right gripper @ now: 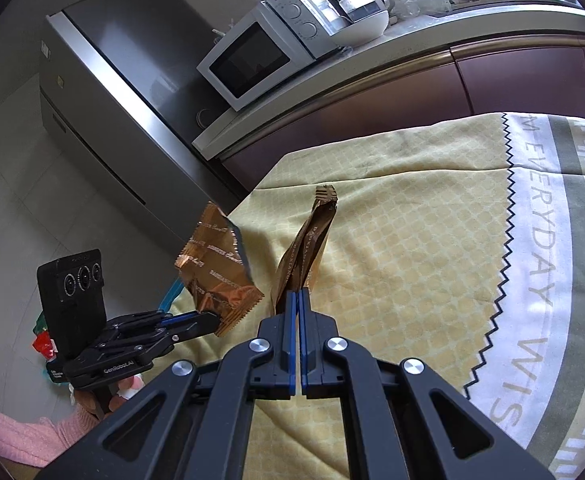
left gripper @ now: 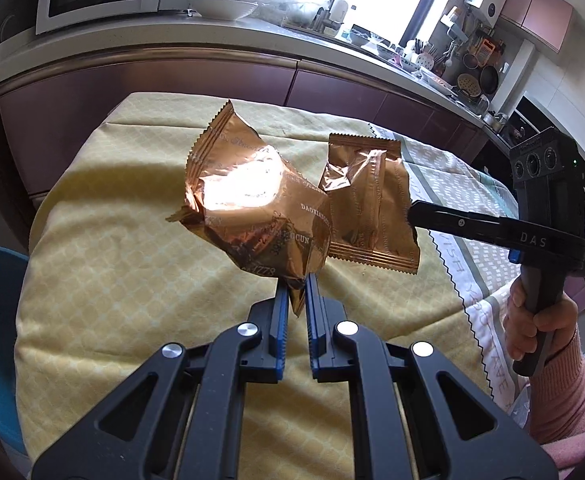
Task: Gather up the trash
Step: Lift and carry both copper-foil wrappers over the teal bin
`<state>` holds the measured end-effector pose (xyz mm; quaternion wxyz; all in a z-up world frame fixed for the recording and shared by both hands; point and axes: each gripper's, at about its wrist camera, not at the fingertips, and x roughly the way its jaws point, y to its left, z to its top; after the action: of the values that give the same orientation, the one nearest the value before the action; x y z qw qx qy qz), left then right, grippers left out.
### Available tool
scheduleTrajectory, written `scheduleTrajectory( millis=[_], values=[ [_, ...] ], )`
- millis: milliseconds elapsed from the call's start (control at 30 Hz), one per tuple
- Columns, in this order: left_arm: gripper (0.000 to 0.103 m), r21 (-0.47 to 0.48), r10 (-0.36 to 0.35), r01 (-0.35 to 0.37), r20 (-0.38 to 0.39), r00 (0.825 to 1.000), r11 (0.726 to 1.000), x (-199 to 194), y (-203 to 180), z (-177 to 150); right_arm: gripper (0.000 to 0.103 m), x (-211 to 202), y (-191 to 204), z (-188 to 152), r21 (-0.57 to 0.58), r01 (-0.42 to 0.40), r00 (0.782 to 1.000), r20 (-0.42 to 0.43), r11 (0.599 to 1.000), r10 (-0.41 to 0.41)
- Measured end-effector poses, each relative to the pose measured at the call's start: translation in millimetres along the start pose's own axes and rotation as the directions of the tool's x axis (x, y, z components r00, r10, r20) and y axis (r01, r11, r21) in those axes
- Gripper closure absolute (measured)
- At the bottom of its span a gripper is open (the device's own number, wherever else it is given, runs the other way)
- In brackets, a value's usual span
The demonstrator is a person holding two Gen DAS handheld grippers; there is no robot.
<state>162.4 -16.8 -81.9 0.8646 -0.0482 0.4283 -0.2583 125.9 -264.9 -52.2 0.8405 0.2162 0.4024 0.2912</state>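
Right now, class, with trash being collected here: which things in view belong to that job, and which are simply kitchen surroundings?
Part of the job:
- crumpled copper wrapper, pinched in the left gripper
- flatter copper wrapper, pinched in the right gripper

Just surroundings:
- yellow tablecloth
- white microwave
- white bowl on the counter
- grey fridge

The yellow tablecloth [left gripper: 104,264] lies bare and flat under both grippers, so there is lots of room to pass over it. Two shiny wrappers hang in the air in the middle: one wrapper [left gripper: 252,204] and the other wrapper [left gripper: 372,208] at its 3 o'clock (their edges overlap in the left view). At 12 o'clock the dark cabinets [left gripper: 164,84] wall off the far side.
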Motion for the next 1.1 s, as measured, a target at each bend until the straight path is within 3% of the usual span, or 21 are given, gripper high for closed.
scheduleTrajectory(
  millis=[233, 333, 533, 700, 1100],
  values=[
    [0.094, 0.001, 0.013, -0.013, -0.040, 0.999, 1.000, 14, 10, -4, 0.094, 18, 18, 0, -0.039, -0.047, 0.999, -0.029, 0.998, 0.046],
    [0.094, 0.004, 0.017, -0.017, -0.039, 0.999, 1.000, 14, 12, -4, 0.091, 26, 19, -1, -0.044, -0.011, 0.999, -0.036, 0.999, 0.010],
    [0.094, 0.000, 0.005, -0.005, -0.015, 1.000, 1.000, 6, 12, -5, 0.101, 23, 18, 0, -0.037, 0.021, 1.000, -0.016, 0.999, -0.021],
    [0.094, 0.007, 0.013, -0.013, 0.008, 1.000, 1.000, -7, 9, -9, 0.101, 16, 28, 2, -0.074, 0.040, 0.999, 0.011, 0.996, -0.040],
    [0.094, 0.006, 0.054, -0.055, 0.072, 0.996, 0.998, -61, 23, -24, 0.101, 17, 54, 1, -0.104, -0.004, 0.999, 0.032, 0.995, 0.007]
  ],
)
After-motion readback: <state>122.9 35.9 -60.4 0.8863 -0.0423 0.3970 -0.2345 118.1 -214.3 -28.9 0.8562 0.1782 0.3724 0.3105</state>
